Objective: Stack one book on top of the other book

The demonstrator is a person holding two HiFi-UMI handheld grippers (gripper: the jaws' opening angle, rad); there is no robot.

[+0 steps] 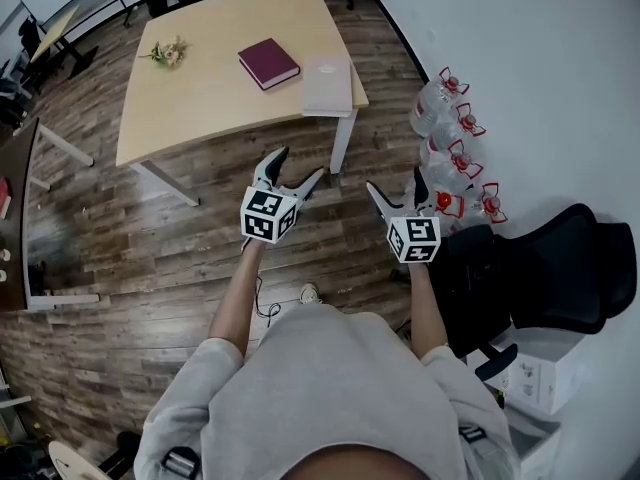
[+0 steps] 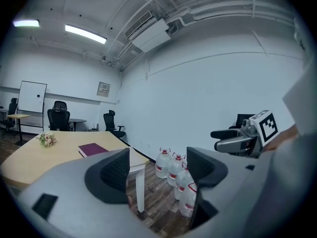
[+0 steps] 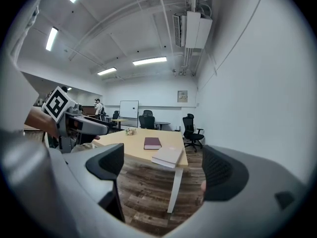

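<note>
A maroon book (image 1: pixel 268 63) lies flat on the light wooden table (image 1: pixel 200 98). A pale pinkish-white book (image 1: pixel 327 84) lies at the table's near right corner, a little over the edge. Both show in the right gripper view, maroon book (image 3: pixel 152 143) behind the pale book (image 3: pixel 169 155). The left gripper view catches only the maroon book (image 2: pixel 92 149). My left gripper (image 1: pixel 297 170) is open and empty, held in the air short of the table. My right gripper (image 1: pixel 397 188) is also open and empty, beside the left gripper over the floor.
A small bunch of flowers (image 1: pixel 166 53) lies at the table's far left. Several large water bottles (image 1: pixel 452 153) stand by the white wall on the right. A black office chair (image 1: pixel 545 273) is close at my right. Wood floor (image 1: pixel 150 258) lies between me and the table.
</note>
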